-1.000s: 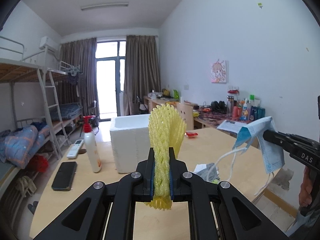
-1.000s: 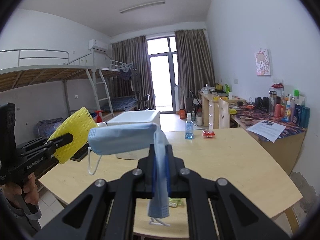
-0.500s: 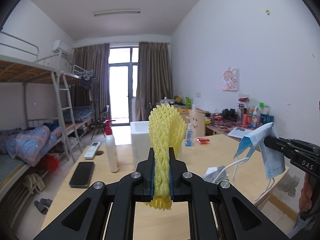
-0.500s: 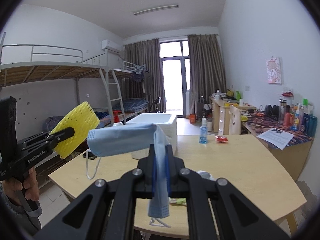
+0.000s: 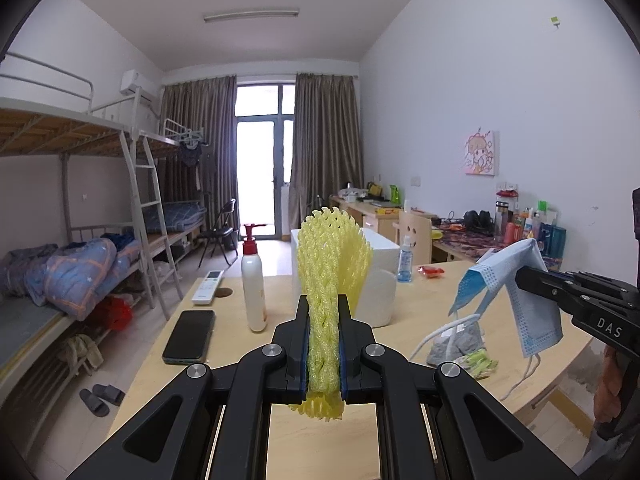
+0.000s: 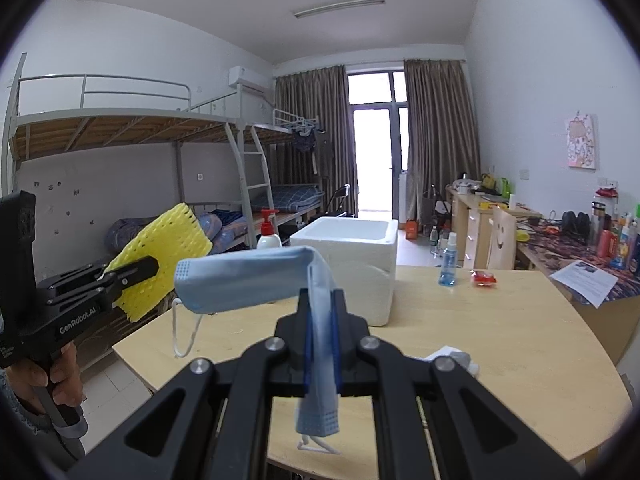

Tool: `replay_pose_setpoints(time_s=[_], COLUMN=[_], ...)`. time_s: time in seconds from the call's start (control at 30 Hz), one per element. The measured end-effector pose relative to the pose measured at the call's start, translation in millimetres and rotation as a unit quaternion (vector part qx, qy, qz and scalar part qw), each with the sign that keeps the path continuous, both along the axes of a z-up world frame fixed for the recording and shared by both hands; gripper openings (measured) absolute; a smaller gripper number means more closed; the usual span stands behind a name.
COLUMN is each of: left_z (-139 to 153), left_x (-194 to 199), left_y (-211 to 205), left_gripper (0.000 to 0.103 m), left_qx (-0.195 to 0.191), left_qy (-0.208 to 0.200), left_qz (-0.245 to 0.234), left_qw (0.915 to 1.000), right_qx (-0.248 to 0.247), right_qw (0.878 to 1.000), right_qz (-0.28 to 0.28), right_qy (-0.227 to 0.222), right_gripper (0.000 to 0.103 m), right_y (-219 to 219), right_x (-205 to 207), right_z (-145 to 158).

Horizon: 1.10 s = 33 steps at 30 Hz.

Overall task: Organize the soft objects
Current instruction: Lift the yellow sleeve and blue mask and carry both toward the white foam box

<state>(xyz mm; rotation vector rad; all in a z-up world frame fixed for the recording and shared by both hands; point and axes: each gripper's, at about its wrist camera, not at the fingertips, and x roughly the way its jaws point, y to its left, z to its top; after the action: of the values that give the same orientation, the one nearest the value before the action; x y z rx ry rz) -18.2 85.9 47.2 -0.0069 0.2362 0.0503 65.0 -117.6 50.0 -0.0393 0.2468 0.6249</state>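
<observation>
My left gripper [image 5: 324, 344] is clamped on a yellow foam net [image 5: 330, 264], which stands upright between the pads and fans out above them, with a short frayed end poking out below the jaws. From the right wrist view I see that same net held up in the air off the left edge of the bench [image 6: 500, 340]. My right gripper [image 6: 320, 344] is closed on a blue face mask [image 6: 248, 284]; the mask folds over the top of the pads, most of it draping to the left with one ear loop dangling, and a shorter end hanging below the jaws. Both soft things are lifted clear of the bench, not touching it. A white foam box [image 6: 352, 256] sits open-topped toward the far side of the bench, ahead of both grippers. Beside it on its left stands a pump bottle [image 5: 253, 280], with a phone [image 5: 189, 337] near the left edge. A small crumpled pile [image 5: 460, 344] lies on the bench under the mask.
</observation>
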Motion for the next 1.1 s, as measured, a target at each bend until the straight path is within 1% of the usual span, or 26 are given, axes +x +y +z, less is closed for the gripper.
replay_pose_setpoints(time_s=[0.33,0.5,0.7,0.8,1.1], left_z=[-4.6,-1.1,-2.6,-2.9,0.6], left_x=[22.2,34.4,57.1,67.6,101.5], left_y=[7.3,13.0,13.5,17.7,24.1], left_gripper=[0.011,0.011,0.011,0.011,0.011], left_qx=[-0.006,-0.005,-0.006,-0.014,-0.02], left_qy=[0.019,0.023,0.035,0.039,0.055], left_qz=[-0.002,-0.005,-0.018,-0.026,-0.031], left_qw=[0.9998,0.9997,0.9992,0.9988,0.9978], right_qx=[-0.012,-0.022,-0.021,-0.022,-0.025], right_qw=[1.0,1.0,0.999,0.999,0.998], right_qz=[0.007,-0.002,-0.013,-0.017,-0.025], right_qy=[0.013,0.021,0.029,0.033,0.05], right_gripper=[0.011,0.011,0.011,0.011,0.011], right_y=[9.6,14.2,12.6,15.0,21.3], right_x=[19.4,33.1,50.6,57.9,87.9], right_z=[-1.5,2.6,8.4,10.3,15.8])
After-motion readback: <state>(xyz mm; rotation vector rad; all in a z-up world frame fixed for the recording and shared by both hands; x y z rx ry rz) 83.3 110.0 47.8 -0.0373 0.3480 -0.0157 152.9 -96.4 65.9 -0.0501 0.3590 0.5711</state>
